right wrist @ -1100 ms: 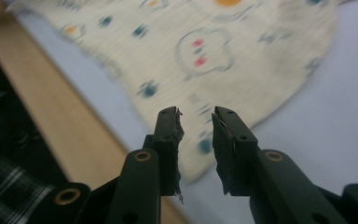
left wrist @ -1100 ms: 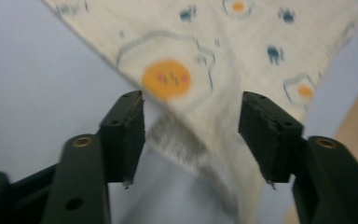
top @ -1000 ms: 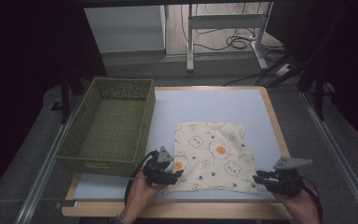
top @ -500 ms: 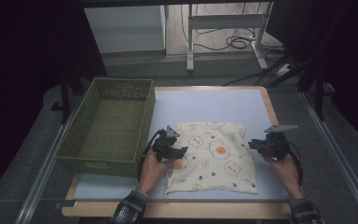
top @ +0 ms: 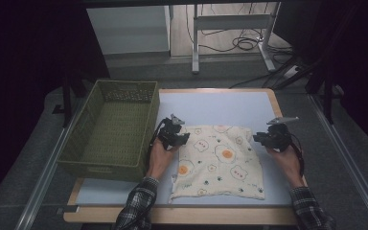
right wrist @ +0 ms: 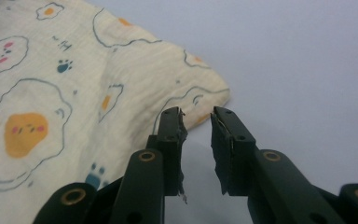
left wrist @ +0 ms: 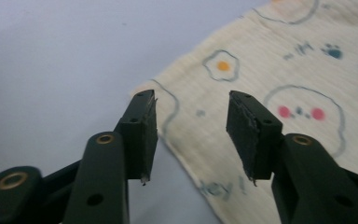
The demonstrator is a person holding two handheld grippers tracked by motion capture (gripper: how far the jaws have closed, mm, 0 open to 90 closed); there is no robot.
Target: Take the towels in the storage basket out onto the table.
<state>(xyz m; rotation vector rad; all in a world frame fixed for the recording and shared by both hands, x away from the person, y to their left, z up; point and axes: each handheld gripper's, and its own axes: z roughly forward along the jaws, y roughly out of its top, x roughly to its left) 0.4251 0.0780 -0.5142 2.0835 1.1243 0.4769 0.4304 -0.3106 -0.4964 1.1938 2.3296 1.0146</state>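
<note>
The table [top: 220, 103] had a pale blue top, and a green basket [top: 110, 129] stood on its left part. The cloth [top: 220, 160], cream with fried-egg drawings, lay flat just to the right of the basket, nearer the person's edge of the table.

The left gripper [left wrist: 191, 123] was over the far left corner of the cloth. Its jaws had just been closing but there was a wide gap, with the corner between them and not yet pinched. The right gripper [right wrist: 196, 128] was at the far right corner, its jaws a narrow gap apart and holding nothing; the corner lay just beyond the tips.

In my judgement, the main risk was an uneven pick-up. If one side closed on the fabric and the other closed beside it, the cloth would lift crooked and fold badly. The right jaws could easily close on the table only.

Some small blue writing was printed on the cloth, maybe "hey!", but it was too blurred to read surely.
</note>
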